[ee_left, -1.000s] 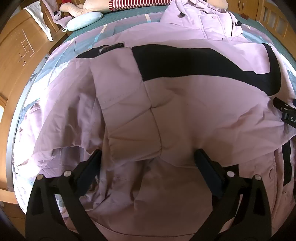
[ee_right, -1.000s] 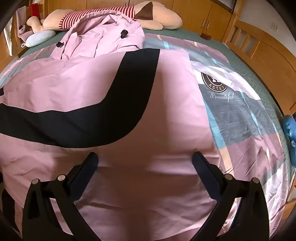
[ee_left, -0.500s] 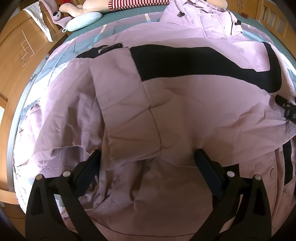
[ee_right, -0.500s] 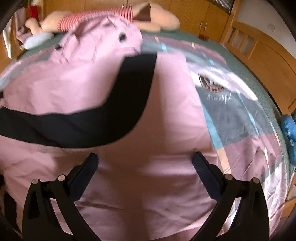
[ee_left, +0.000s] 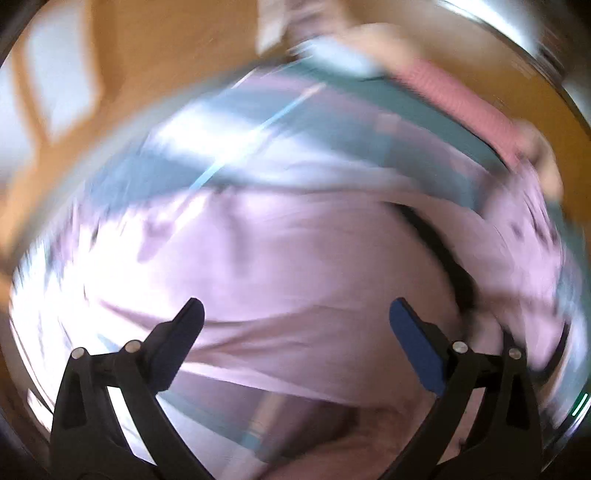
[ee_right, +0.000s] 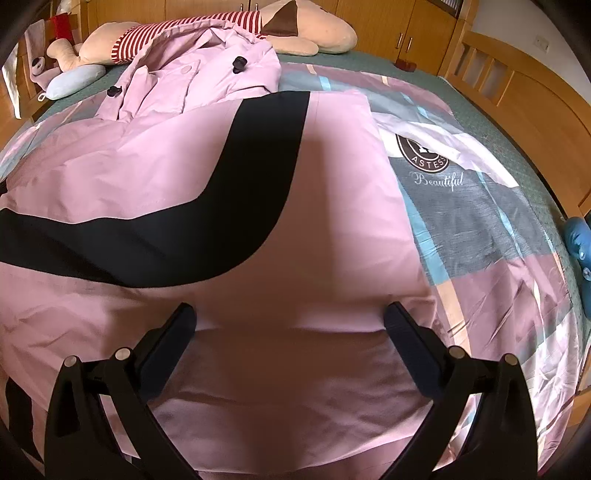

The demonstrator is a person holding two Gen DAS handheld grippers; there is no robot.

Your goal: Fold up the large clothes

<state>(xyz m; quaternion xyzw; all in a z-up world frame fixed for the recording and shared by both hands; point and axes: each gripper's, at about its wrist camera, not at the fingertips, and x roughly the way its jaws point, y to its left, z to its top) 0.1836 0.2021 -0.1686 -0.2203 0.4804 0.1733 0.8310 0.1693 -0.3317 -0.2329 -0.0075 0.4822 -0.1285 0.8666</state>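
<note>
A large pink jacket (ee_right: 332, 206) with a curved black stripe (ee_right: 221, 206) lies spread on the bed. Its hood with dark toggles (ee_right: 207, 77) lies at the far end. My right gripper (ee_right: 288, 321) is open, low over the jacket's near right part, holding nothing. The left wrist view is heavily blurred. My left gripper (ee_left: 295, 317) is open and empty over pink jacket fabric (ee_left: 314, 266), with a bit of black stripe (ee_left: 443, 254) to the right.
The bed has a patchwork cover (ee_right: 480, 221) in grey, pink and blue with a round logo. A striped plush toy (ee_right: 221, 22) and a pale blue pillow (ee_right: 74, 81) lie at the head. A wooden bed rail (ee_right: 517, 88) runs along the right.
The left gripper has swung fast to the left, so its view is blurred and now shows the bed's left side and wood. The right gripper has stayed over the jacket, open.
</note>
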